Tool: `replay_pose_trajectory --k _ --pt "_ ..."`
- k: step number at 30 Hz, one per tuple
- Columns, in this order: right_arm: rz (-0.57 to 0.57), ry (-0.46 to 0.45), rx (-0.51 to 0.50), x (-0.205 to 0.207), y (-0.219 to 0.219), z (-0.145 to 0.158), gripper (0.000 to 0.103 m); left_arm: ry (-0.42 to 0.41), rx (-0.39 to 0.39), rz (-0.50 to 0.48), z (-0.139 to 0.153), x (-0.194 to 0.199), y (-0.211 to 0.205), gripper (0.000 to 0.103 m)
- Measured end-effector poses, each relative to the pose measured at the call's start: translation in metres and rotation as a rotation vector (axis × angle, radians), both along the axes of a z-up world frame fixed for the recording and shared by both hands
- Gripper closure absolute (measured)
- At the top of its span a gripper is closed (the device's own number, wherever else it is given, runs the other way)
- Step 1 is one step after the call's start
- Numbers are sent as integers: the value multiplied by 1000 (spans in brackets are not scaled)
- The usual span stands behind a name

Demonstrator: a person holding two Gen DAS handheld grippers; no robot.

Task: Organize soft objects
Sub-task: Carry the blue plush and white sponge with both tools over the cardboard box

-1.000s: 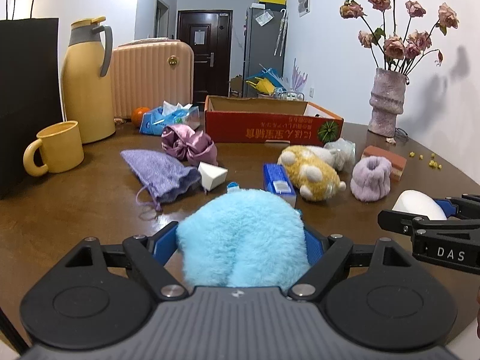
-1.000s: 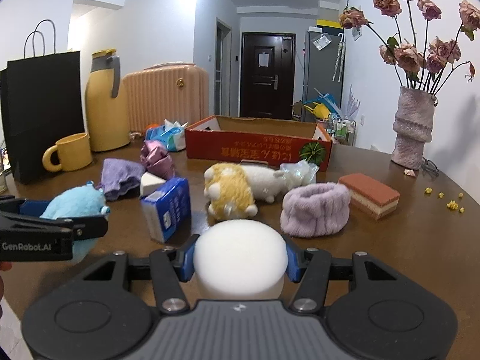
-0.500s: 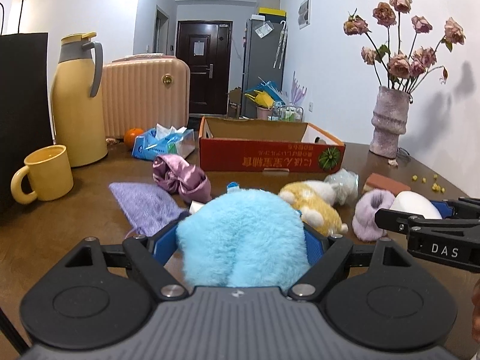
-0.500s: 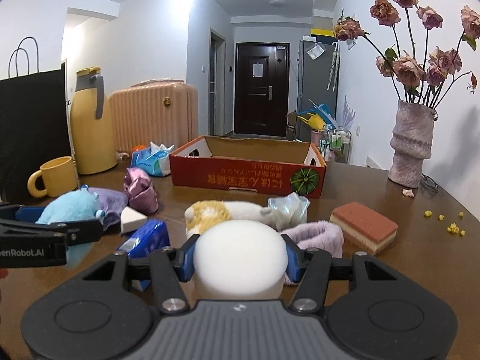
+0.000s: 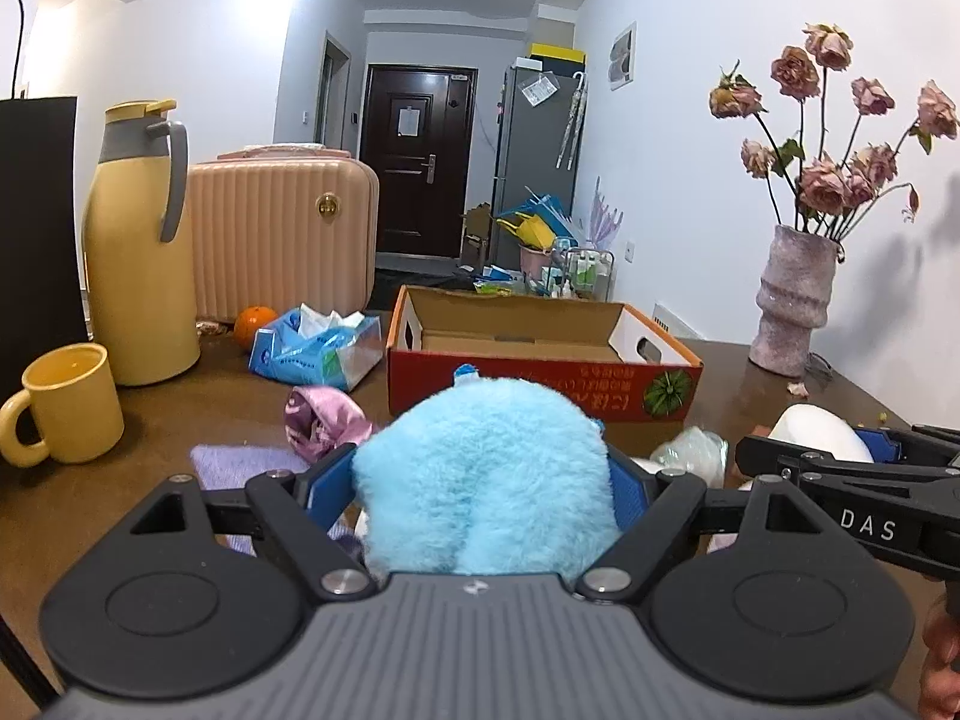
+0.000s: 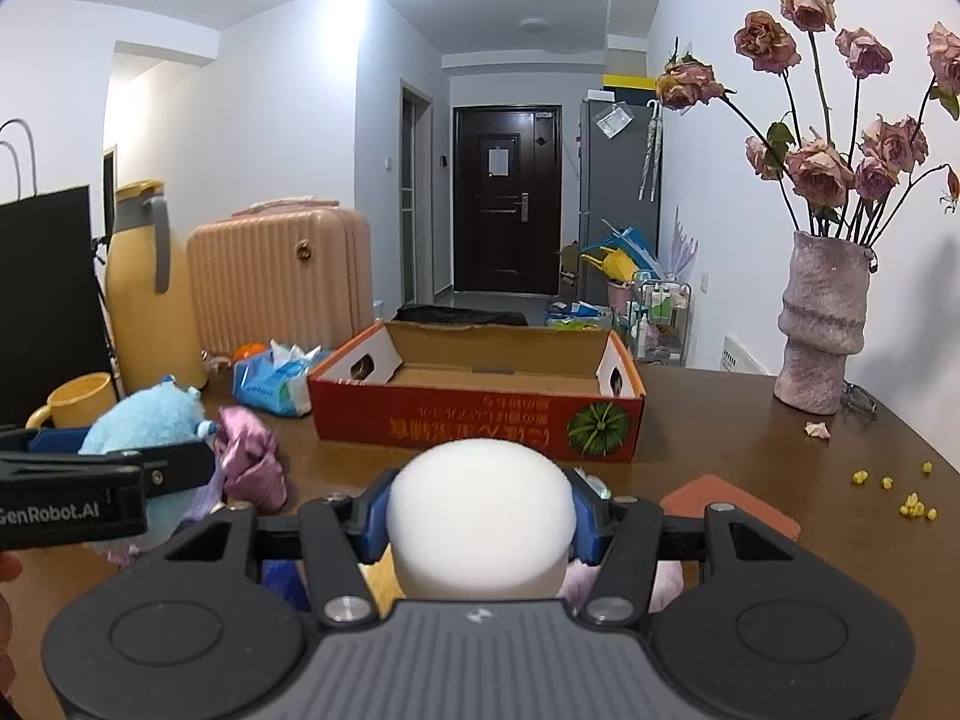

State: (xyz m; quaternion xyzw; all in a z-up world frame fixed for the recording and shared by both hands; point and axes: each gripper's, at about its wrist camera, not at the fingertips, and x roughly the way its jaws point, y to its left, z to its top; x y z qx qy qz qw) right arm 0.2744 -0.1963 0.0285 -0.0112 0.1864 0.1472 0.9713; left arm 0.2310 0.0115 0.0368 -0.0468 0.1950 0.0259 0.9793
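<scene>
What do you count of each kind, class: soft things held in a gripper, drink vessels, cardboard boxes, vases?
Held soft things: 2 (blue plush, white sponge)
Drink vessels: 2 (jug, mug)
Boxes: 1 (box)
Vases: 1 (vase)
Total: 6

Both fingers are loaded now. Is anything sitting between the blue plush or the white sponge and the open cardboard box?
Nothing visible blocks either. The blue plush toy in the left gripper and the white sponge in the right gripper face the cardboard box, whose top is open and looks empty. The pink satin pouch lies left of that line.
</scene>
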Motion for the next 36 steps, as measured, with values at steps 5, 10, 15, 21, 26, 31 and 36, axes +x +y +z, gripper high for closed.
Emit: replay_pose_trajectory --k 5,10,15,21,26,31,36 --pt "-14 -15 27 18 0 10 48 -11 -2 18 8 19 0 19" --pt "-33 -18 36 38 2 12 48 -13 -15 47 10 39 3 19" --pt "-50 -12 44 58 1 13 48 -7 -39 84 9 60 10 19" --pt "-68 4 60 82 -2 14 48 -29 -42 106 15 80 14 19" --pt "-77 -1 54 99 -1 16 48 -34 -50 115 19 100 14 19" --pt "-81 -12 42 116 4 20 48 -23 -57 115 19 120 13 19" --pt "-88 -14 47 132 5 23 48 -14 -58 124 18 138 15 19"
